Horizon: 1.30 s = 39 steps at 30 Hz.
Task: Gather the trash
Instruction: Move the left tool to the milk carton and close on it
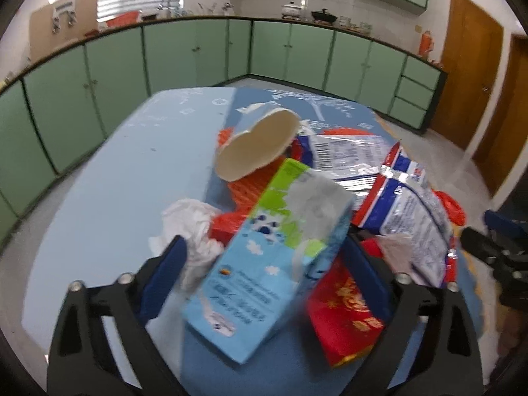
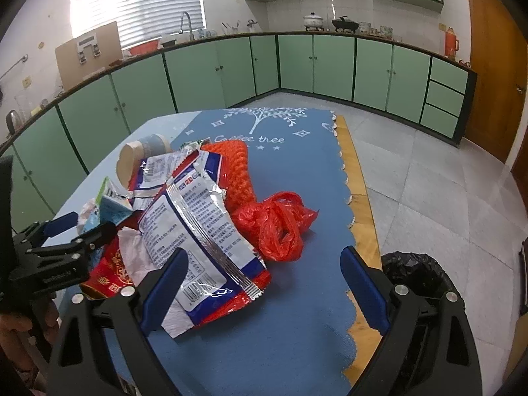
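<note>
A pile of trash lies on the blue mat [image 2: 290,178]. My left gripper [image 1: 264,260] is open, its jaws on either side of a light blue milk carton [image 1: 274,250] without touching it. Around it lie crumpled white tissue [image 1: 191,227], a paper cup [image 1: 257,145], a red packet [image 1: 343,316] and a foil snack bag [image 1: 412,217]. My right gripper [image 2: 264,274] is open above the mat, just behind the foil snack bag [image 2: 198,227] and a red plastic bag [image 2: 277,221]. The left gripper [image 2: 79,231] shows at the left of the right wrist view.
An orange mesh sleeve [image 2: 231,165] lies under the pile. A black-lined bin [image 2: 415,274] stands on the floor at the table's right edge. Green kitchen cabinets [image 2: 313,62] run behind. The right gripper [image 1: 495,247] shows at the right edge of the left wrist view.
</note>
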Motion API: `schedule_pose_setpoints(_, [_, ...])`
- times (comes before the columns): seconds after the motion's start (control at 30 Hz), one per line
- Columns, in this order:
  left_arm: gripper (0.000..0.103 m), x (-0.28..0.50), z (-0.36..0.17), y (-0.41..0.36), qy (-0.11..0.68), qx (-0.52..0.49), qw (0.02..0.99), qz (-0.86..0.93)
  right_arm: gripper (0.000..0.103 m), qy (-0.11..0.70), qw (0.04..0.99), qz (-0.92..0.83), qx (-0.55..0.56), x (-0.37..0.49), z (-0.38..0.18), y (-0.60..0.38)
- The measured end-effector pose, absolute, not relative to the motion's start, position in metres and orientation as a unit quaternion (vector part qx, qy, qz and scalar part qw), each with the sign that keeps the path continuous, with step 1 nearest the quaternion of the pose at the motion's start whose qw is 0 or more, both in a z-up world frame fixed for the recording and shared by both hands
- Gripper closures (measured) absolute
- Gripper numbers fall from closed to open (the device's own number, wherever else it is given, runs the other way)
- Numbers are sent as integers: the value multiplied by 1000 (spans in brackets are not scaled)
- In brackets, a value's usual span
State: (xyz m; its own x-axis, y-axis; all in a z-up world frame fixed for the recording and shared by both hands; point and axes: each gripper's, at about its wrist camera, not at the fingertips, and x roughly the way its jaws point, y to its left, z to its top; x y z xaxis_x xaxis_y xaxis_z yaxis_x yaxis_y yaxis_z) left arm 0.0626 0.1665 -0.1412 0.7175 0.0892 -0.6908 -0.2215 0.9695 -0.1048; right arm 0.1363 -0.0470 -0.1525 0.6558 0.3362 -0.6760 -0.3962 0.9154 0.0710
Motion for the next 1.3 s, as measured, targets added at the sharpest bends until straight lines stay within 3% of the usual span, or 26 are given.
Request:
schedule_pose_setpoints(0.1, [27, 64, -141, 163, 366, -102, 923, 60, 11, 361, 910, 200, -44, 136, -153, -46])
schedule_pose_setpoints(0.3, [26, 69, -144, 169, 365, -108, 923, 53, 11, 360, 911, 197, -46, 136, -153, -45])
schedule_pose_setpoints(0.63, [43, 66, -139, 186, 361, -108, 921, 97, 11, 356, 913, 195, -47, 135, -152, -46])
schedule_pose_setpoints(0.73, [43, 66, -138, 188, 362, -121, 919, 98, 11, 356, 912, 196, -48, 134, -152, -46])
schedule_pose_setpoints(0.83, [32, 73, -141, 184, 368, -118, 917, 96, 11, 355, 913, 195, -49, 133, -151, -46])
schedule_pose_setpoints(0.93, [33, 78, -146, 184, 374, -123, 915, 85, 11, 355, 914, 192, -47, 133, -151, -48])
schedule_pose_setpoints(1.23, [52, 73, -125, 186, 344, -132, 926, 77, 11, 344, 917, 199, -46, 130, -147, -50])
schedule_pose_setpoints(1.3, [61, 69, -114, 185, 334, -134, 930, 70, 11, 336, 918, 204, -49, 127, -145, -48])
